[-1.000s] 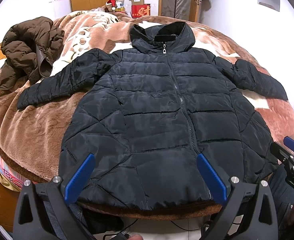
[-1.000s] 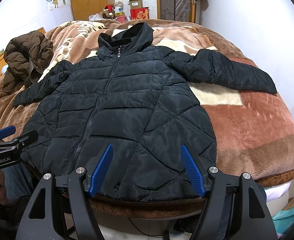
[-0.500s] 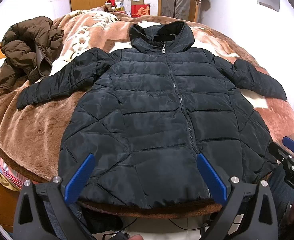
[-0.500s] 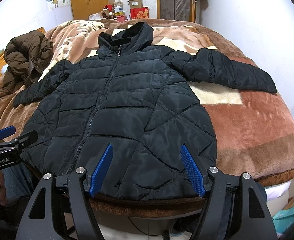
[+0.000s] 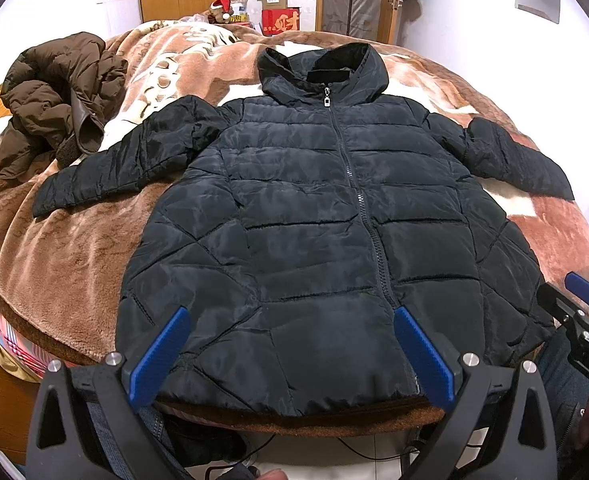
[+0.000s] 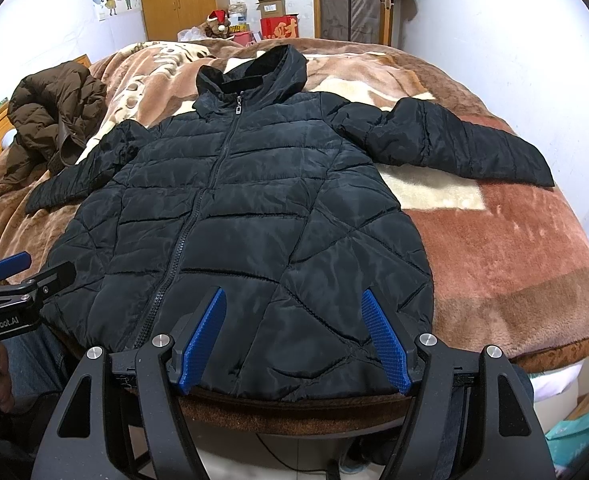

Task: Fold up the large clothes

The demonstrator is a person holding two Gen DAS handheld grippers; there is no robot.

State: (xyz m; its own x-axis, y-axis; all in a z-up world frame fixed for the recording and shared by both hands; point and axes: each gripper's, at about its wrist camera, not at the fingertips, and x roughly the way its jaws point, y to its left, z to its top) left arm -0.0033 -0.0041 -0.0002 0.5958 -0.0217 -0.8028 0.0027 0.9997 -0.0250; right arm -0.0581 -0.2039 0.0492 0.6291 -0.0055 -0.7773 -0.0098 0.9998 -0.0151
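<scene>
**Hovering over a spread jacket, no fold begun**

Comparing with a second ago, nothing has shifted, so folding has not started. From the left: a brown coat lies heaped on the bed; the left hand-held gripper hangs wide open and empty over the hem of the black puffer jacket, lying flat and zipped; the right hand-held gripper is likewise spread and empty. The left one's body reads "GenRobot.AI".
</scene>
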